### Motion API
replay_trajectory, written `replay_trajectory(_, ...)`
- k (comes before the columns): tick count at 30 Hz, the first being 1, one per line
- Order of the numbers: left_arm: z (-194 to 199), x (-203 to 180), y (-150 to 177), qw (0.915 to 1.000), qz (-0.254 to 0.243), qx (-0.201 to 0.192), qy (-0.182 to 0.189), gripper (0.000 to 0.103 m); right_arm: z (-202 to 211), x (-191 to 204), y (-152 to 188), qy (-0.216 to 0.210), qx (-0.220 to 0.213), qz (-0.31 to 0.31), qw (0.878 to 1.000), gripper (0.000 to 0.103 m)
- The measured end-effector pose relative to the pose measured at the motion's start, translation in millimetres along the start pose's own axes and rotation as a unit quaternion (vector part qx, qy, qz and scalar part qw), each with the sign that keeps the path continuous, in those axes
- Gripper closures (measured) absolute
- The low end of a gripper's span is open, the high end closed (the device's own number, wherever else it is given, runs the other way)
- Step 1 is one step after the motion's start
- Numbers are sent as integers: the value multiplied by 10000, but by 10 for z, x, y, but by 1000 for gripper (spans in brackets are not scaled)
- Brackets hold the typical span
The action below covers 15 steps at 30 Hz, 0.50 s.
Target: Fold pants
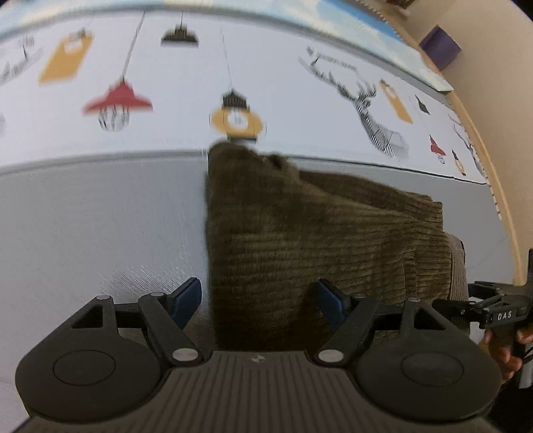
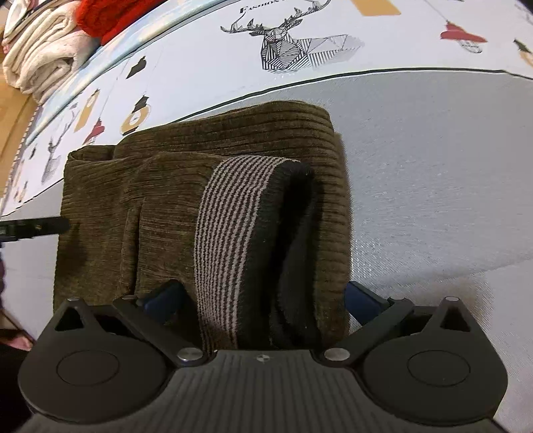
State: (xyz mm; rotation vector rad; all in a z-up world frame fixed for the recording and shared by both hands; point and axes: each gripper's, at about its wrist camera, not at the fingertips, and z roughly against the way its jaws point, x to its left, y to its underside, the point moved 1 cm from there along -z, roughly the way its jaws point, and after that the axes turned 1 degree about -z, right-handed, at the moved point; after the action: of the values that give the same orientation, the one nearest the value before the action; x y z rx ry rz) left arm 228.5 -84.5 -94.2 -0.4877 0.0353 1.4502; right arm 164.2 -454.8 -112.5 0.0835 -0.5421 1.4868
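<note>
Olive-brown corduroy pants lie folded in a thick stack on the grey part of the cloth-covered surface. In the right wrist view the pants show a striped black-and-beige waistband on top. My left gripper is open, its blue fingers straddling the near left edge of the stack. My right gripper is open, its fingers either side of the waistband end. The right gripper also shows in the left wrist view, at the stack's right side.
The cloth has a white band printed with lamps and a deer behind the pants. Folded cream towels and a red knit item sit at the far left. A purple box stands at the far right.
</note>
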Motion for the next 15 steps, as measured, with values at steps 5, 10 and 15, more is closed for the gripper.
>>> replay_trajectory(5,-230,56,-28,9994,214,90,260,27,-17,-35,-19,-191,14,94,9998,1)
replay_trajectory(10,-118,8,-99,9995,-14,-211,229,66,54,40,-44,-240,-204,296,9991,20)
replay_trajectory(15,269,-43,-226,9954,-370,-884,-10,70,239,152,-158,-428,-767,480,9950,42)
